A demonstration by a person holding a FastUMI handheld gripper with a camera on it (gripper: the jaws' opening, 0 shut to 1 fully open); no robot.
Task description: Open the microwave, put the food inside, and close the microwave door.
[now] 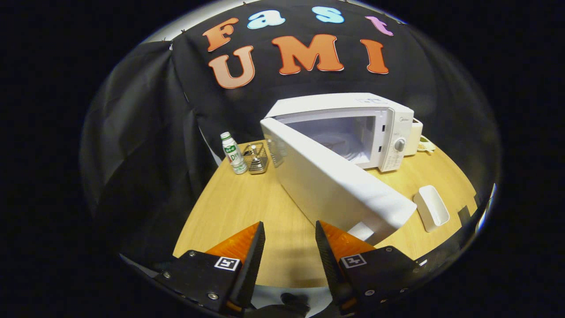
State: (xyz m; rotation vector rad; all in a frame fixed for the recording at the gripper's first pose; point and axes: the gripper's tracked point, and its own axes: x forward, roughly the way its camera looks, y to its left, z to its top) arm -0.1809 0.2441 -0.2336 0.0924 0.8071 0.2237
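Gaping tongs [290, 229] beside door edge [375, 223]

A wooden table [229, 207] carried a microwave [388, 128], a bottle [233, 153], a wire basket [257, 160], a glass [276, 152] and a white tray [432, 207].

A: What colour is the boxy microwave [353, 128]?
B: White, and its open door [335, 185] is too. The small oblong tray [431, 207] is white.
A: The table?
B: Pale wood-grain tabletop [238, 207]; at eleven o'clock a white bottle with a green label [233, 153].
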